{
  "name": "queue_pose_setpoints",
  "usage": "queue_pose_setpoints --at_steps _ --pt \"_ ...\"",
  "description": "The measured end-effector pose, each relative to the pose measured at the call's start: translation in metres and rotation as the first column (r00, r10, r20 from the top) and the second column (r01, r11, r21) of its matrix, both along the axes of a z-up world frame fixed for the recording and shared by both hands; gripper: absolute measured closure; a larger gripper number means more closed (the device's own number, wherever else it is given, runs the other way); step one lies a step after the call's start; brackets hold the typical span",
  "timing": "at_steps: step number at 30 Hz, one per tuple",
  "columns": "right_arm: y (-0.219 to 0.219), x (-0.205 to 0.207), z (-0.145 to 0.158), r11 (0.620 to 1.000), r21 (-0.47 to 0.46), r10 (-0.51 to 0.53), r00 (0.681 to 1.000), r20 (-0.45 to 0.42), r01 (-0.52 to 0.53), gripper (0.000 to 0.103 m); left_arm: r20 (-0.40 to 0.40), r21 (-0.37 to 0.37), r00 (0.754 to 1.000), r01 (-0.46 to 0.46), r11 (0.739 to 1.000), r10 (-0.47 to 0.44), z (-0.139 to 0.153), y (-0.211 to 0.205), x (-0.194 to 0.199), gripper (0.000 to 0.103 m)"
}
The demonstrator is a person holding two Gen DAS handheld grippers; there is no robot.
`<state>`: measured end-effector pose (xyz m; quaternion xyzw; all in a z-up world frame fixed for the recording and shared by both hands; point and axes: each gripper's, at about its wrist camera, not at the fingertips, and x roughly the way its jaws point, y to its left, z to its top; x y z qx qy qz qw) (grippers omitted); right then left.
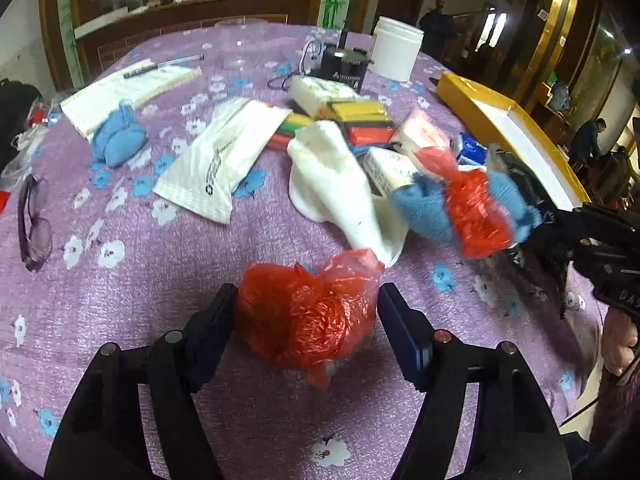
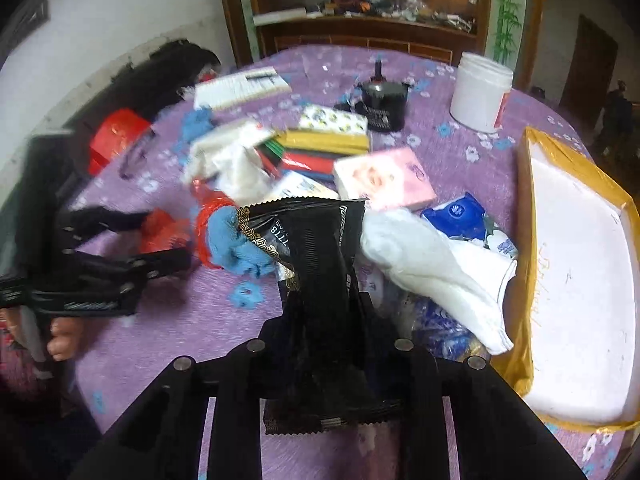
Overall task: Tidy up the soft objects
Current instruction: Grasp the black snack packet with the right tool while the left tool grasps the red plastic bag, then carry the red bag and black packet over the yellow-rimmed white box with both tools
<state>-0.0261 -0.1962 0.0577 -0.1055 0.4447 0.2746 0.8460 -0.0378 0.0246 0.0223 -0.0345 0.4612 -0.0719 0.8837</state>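
My left gripper (image 1: 306, 304) is open around a crumpled red plastic bag (image 1: 304, 312) lying on the purple flowered tablecloth (image 1: 160, 300); the fingers (image 1: 214, 316) stand on either side of it. My right gripper (image 2: 320, 304) is shut on a black foil packet (image 2: 316, 272) and holds it above the table. A blue sock with red plastic (image 2: 230, 240) hangs by the packet's left side; whether it is caught in the grip I cannot tell. It shows in the left wrist view (image 1: 460, 208) too. A white sock (image 1: 340, 184) lies mid-table.
A yellow tray with white lining (image 2: 580, 280) lies at the right. Tissue packs (image 2: 384, 180), coloured sponges (image 1: 360, 120), a white paper bag (image 1: 224, 160), a blue sock ball (image 1: 118, 136), a notebook (image 1: 128, 88), glasses (image 1: 34, 224), a white jar (image 1: 396, 48) and a black device (image 1: 344, 64) crowd the table.
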Motion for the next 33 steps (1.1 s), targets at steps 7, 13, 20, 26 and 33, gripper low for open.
queue_pose_setpoints --at_steps 7,13,20,26,33 --pt "-0.016 -0.007 0.018 0.995 0.092 -0.034 0.999 0.016 0.032 0.076 0.034 0.002 0.999 0.014 1.000 -0.014 0.011 -0.003 -0.003 0.050" --pt "-0.023 -0.007 0.019 0.993 0.109 -0.052 0.999 0.012 0.050 0.076 -0.015 0.034 1.000 0.021 0.999 -0.021 0.001 -0.005 0.001 0.041" --pt "-0.032 -0.016 0.030 0.989 0.141 -0.042 0.998 0.038 0.036 0.076 -0.031 0.048 0.999 0.030 0.998 -0.029 -0.007 -0.011 0.004 0.054" --pt "-0.013 -0.026 0.014 0.942 -0.304 -0.089 0.980 0.178 0.141 0.076 0.022 0.063 1.000 0.018 0.998 -0.019 0.002 -0.009 -0.001 0.056" --pt "-0.032 -0.030 0.033 0.962 -0.220 -0.116 0.971 0.209 0.162 0.076 0.051 0.057 0.999 0.013 0.998 -0.016 0.012 -0.011 -0.001 0.056"
